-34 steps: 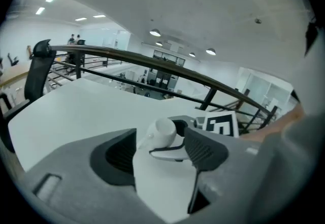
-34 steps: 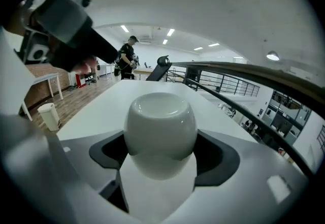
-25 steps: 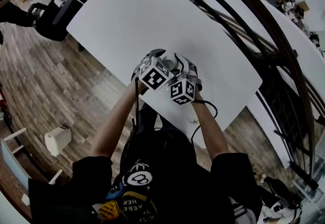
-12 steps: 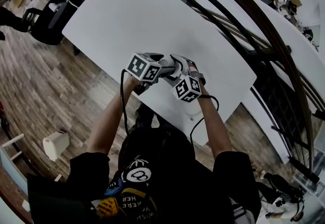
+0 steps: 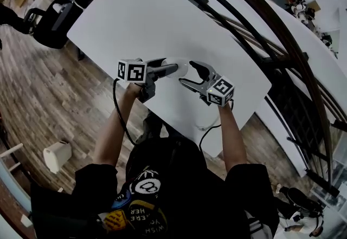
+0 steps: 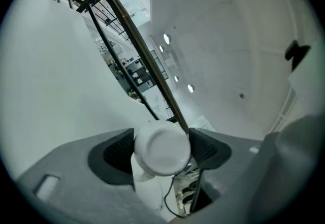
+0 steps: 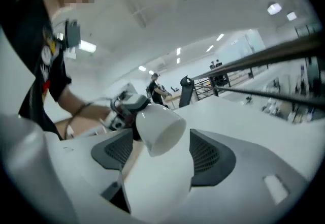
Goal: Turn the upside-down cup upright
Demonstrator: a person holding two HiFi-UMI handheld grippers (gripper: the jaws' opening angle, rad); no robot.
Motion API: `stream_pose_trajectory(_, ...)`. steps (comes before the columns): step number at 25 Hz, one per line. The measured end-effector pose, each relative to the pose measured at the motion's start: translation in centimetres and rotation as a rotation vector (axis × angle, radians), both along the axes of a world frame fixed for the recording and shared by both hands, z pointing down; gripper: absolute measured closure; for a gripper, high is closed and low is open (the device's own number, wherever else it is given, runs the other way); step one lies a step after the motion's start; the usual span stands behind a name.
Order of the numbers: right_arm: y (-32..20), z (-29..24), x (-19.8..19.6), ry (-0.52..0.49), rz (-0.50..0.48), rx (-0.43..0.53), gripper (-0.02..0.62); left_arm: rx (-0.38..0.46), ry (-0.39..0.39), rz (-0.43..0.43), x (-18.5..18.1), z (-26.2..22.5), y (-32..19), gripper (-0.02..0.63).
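A white cup (image 5: 177, 65) hangs sideways above the white table (image 5: 162, 15). My left gripper (image 5: 166, 69) points right and is shut on it; its jaws have just been closing on the cup. In the left gripper view the cup's round base (image 6: 162, 148) faces the camera, with a dark pad (image 6: 118, 156) pressed to each side. My right gripper (image 5: 191, 74) faces it from the right and stands open. In the right gripper view the cup's open mouth (image 7: 161, 129) sits between its pads (image 7: 205, 154), with gaps on both sides.
A dark curved railing (image 5: 255, 32) runs along the table's far side, and another white table (image 5: 309, 48) lies beyond it. A black chair (image 5: 54, 15) stands at the table's left end. A small white bin (image 5: 57, 155) is on the wood floor.
Both grippers have risen from the table, rolled and drawn apart. The cup, hidden under them before, now shows sideways in the left gripper's jaws.
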State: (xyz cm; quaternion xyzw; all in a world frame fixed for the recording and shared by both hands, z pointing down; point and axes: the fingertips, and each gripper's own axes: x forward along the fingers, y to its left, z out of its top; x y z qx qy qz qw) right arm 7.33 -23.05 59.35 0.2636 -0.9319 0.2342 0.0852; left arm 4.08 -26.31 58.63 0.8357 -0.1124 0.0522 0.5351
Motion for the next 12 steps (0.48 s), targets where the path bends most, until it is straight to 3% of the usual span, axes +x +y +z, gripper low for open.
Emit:
stream_pose_trajectory(2,0.6,-2.2,-0.8,-0.277,-0.05,-0.11,0.308,-0.001,0.104,-0.012,-0.4,-1.4,0.0,0.256)
stream_pose_trajectory(3,0.8,-3.3,-1.2,-0.39,-0.076,-0.137,0.382,0.006,0.136,-0.004,-0.4,-1.9,0.2,0.256)
stream_pose_trajectory(5,0.7,-5.0,-2.0,-0.519,-0.102,-0.149,0.508,0.036,0.164,0.025,-0.6,-2.5,0.8,0.255)
stream_pose_trajectory(6,0.6,-5.5,-2.4,-0.532,-0.109,-0.147,0.511,0.061,0.172,0.034,-0.9,-2.7,0.9,0.255)
stream_pose_trajectory(9,0.6,-5.3,-3.5,-0.427,-0.125,-0.122,0.521,0.221,0.109,0.035,-2.1,-3.1,0.7,0.256)
stream_pose_trajectory(12,0.0,-1.8,-2.5,-0.13,-0.076,-0.081,0.56,0.409,-0.115,-0.043,-4.0,-2.0,-0.3,0.291)
